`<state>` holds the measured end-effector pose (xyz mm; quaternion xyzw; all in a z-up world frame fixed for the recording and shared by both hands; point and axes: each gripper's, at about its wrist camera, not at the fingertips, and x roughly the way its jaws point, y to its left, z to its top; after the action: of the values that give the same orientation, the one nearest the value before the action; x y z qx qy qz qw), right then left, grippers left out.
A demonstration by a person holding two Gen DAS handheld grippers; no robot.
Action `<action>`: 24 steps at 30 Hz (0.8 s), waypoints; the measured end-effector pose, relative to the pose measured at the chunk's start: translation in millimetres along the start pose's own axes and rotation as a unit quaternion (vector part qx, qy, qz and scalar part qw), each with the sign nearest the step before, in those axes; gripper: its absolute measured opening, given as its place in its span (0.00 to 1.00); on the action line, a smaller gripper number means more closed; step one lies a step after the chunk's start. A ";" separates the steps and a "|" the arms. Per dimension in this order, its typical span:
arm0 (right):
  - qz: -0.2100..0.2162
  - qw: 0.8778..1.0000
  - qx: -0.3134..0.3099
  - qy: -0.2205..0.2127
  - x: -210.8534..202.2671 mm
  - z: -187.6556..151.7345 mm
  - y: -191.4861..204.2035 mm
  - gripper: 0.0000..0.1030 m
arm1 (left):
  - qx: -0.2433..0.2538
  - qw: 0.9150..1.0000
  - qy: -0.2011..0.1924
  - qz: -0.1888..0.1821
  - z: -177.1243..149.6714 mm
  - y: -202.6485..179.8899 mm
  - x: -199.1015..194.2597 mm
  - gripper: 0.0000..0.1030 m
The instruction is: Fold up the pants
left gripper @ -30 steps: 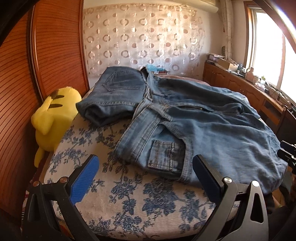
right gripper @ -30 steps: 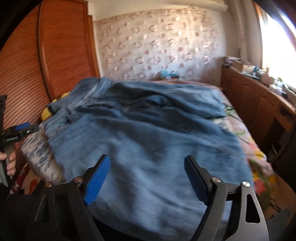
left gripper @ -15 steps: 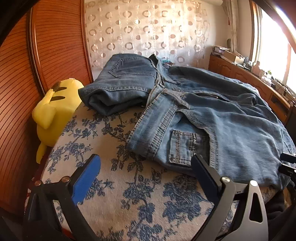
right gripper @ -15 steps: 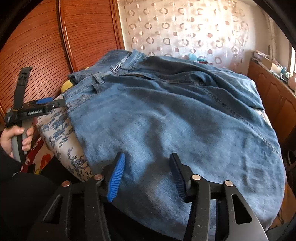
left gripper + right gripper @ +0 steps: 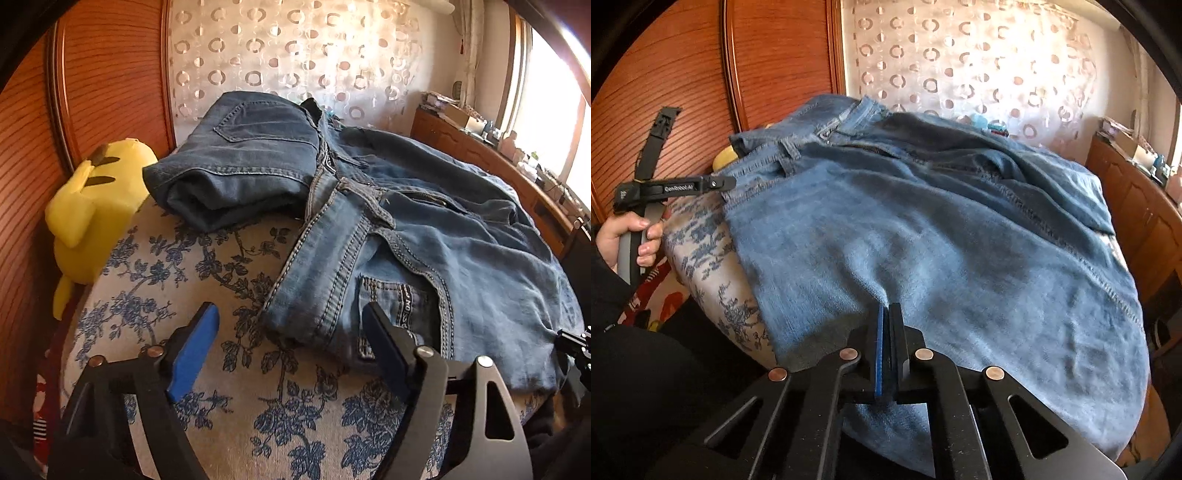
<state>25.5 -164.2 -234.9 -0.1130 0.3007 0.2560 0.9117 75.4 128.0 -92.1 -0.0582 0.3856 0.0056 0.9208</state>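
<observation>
A bed [image 5: 155,280] with a blue-flowered cover is seen, and most of it is covered by a pair of light blue jeans [image 5: 461,236] spread flat, the waistband turned toward the wooden wall. A second, darker pair of jeans [image 5: 240,162] is laid folded beside the waistband. A yellow plush toy [image 5: 92,203] is wedged between bed and wall. The left claw [image 5: 291,332] is held spread at the waistband corner, its jaws closing with the corner between them, untouched. The right claw [image 5: 886,332] is pressed together, and a fold of the light jeans is pinched in it.
</observation>
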 end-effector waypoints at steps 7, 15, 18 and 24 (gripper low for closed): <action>-0.007 0.999 0.007 -0.045 -21.5 17.4 -6.5 0.02 | -0.015 1.000 0.004 -0.023 1.8 4.3 8.3 0.63; -0.011 0.999 0.004 -0.051 -24.1 26.4 -14.2 0.02 | 0.003 0.999 0.008 -0.043 1.0 -6.8 4.1 0.28; -0.016 0.998 0.002 -0.055 -27.9 29.6 -15.6 0.02 | 0.011 0.999 -0.004 -0.050 0.0 -10.6 -12.1 0.25; -0.025 0.997 -0.002 -0.076 -48.7 41.2 -21.2 0.02 | 0.031 0.997 -0.031 -0.057 3.3 -25.3 -52.5 0.21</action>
<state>23.6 -186.7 -171.6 -0.1030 0.2265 0.2414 0.9380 42.2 105.1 -49.9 -0.0509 0.3526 -0.0573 0.9326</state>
